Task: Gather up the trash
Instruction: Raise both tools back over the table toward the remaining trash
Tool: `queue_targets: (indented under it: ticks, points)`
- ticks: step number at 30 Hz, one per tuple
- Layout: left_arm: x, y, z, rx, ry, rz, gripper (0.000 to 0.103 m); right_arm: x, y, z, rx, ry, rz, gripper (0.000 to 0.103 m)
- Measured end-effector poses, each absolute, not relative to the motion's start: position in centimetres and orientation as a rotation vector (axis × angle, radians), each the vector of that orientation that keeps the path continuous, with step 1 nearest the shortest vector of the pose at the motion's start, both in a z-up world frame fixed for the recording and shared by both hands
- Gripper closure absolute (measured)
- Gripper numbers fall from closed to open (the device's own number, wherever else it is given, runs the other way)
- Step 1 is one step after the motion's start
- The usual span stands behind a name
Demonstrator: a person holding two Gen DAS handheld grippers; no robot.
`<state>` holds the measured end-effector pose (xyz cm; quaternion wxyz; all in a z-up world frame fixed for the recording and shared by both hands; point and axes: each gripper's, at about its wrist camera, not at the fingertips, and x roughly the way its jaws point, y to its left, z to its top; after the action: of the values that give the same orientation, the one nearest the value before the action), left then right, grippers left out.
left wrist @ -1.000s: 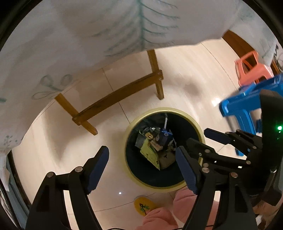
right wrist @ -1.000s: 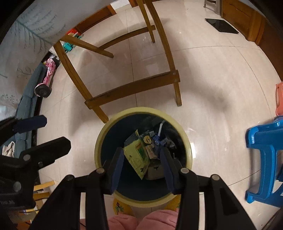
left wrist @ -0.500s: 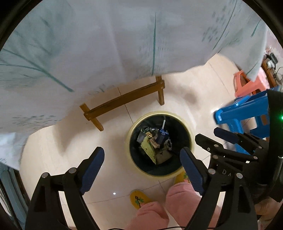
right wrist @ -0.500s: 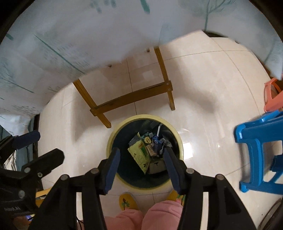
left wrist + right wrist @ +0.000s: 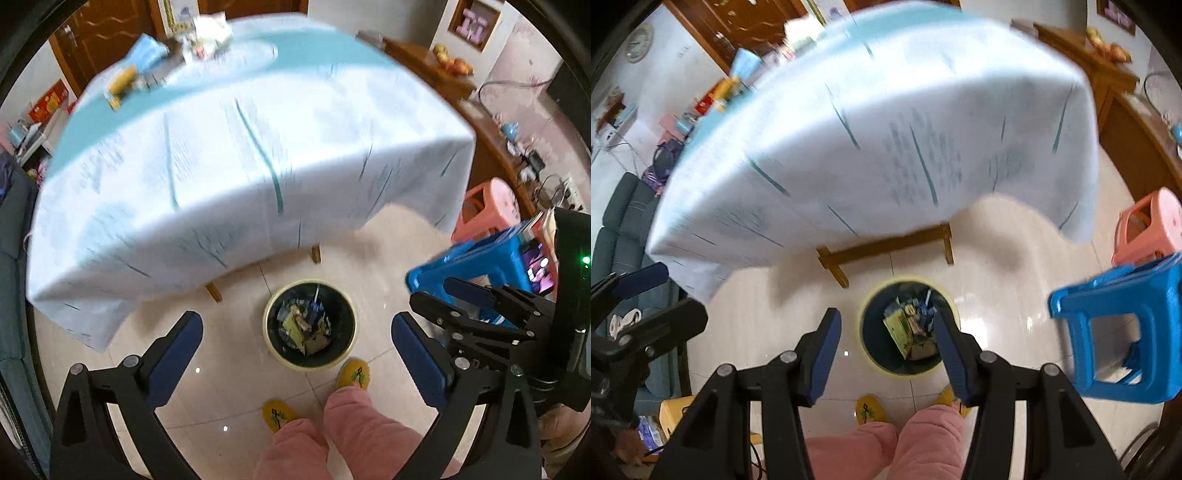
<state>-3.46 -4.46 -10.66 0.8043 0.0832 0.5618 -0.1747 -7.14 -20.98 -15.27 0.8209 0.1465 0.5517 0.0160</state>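
Note:
A round bin with a yellow rim (image 5: pixel 271 341) (image 5: pixel 866 356) stands on the tiled floor below both grippers, holding several wrappers and cartons (image 5: pixel 304 326) (image 5: pixel 910 326). My left gripper (image 5: pixel 297 350) is open and empty, high above the bin. My right gripper (image 5: pixel 888 347) is open and empty, also well above the bin. The right gripper shows in the left wrist view (image 5: pixel 439 295). More packets (image 5: pixel 122 85) lie on the far part of the table, blurred.
A table with a white and teal cloth (image 5: pixel 251 158) (image 5: pixel 879 140) stands behind the bin. A blue stool (image 5: pixel 1123 325) and a pink stool (image 5: pixel 1145 225) stand to the right. The person's slippered feet (image 5: pixel 352 374) are just before the bin. A sofa (image 5: pixel 624 218) is on the left.
Both grippers have risen far above the bin and tilted up, so the bin looks smaller and the tabletop has come into view. Both stay open and empty.

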Motion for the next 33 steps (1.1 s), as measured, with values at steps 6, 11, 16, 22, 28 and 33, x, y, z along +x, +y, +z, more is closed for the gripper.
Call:
queue_targets:
  ticks: [6,11,16,22,28,33]
  points:
    - [-3.2,-3.5,-3.3,0.126,1.086,-0.355,0.002,-7.0,-21.4,-7.7,0.259,1.078,0.047,0.051]
    - [-2.8,-3.1,1.2,0.092,1.000,-0.326,0.002,-6.2,-22.1,-3.2,0.247,1.001,0.065,0.051]
    - [-2.4,-3.6,3.7,0.069,0.947,-0.302,0.002,-5.3,-22.1,0.0,0.230,0.941,0.101,0.051]
    - [-2.1,-4.6,6.2,0.071,0.888,-0.252,0.002,-3.5,-22.1,2.7,0.198,0.878,0.166,0.051]
    - [-1.8,-4.8,7.8,0.061,0.852,-0.191,0.002,-1.5,-21.7,4.3,0.159,0.836,0.241,0.050]
    - [-0.6,-3.9,8.0,0.053,0.855,-0.134,0.002,0.1,-21.1,4.8,0.130,0.819,0.290,0.050]
